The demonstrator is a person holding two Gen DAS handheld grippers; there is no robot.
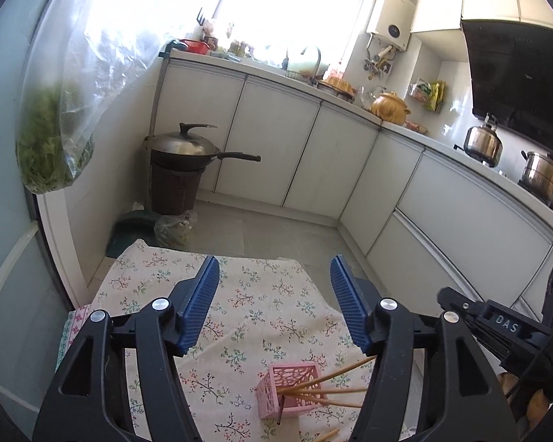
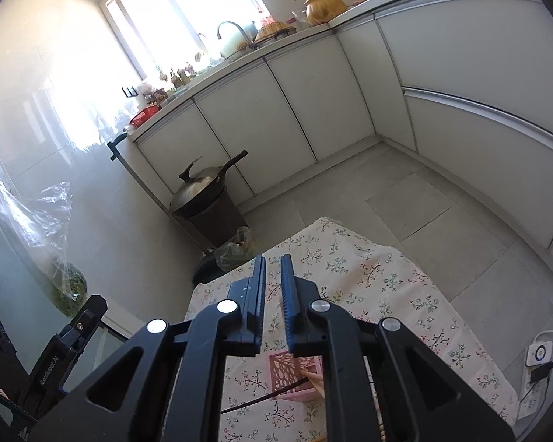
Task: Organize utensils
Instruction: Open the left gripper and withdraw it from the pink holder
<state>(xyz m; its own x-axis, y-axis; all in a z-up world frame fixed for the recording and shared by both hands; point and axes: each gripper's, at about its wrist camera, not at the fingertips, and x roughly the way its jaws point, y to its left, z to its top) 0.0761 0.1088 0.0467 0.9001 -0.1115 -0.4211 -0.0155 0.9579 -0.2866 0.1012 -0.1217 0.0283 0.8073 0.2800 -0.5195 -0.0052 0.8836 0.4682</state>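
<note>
A pink lattice utensil holder (image 1: 289,386) stands on a table with a floral cloth (image 1: 247,294). Several wooden chopsticks (image 1: 328,379) and a thin dark one lean out of it to the right. My left gripper (image 1: 272,269) is open and empty, held above and behind the holder. In the right wrist view the holder (image 2: 294,372) shows low between the arms, with a dark chopstick (image 2: 265,397) sticking out. My right gripper (image 2: 273,269) has its jaws nearly together with a narrow gap, nothing between them, above the cloth (image 2: 387,283).
A lidded wok (image 1: 188,147) sits on a dark bin near the cabinets. A bag of greens (image 1: 51,147) hangs at the left. White cabinets (image 1: 313,147) line the back and right. A power strip (image 2: 538,357) lies on the floor right of the table.
</note>
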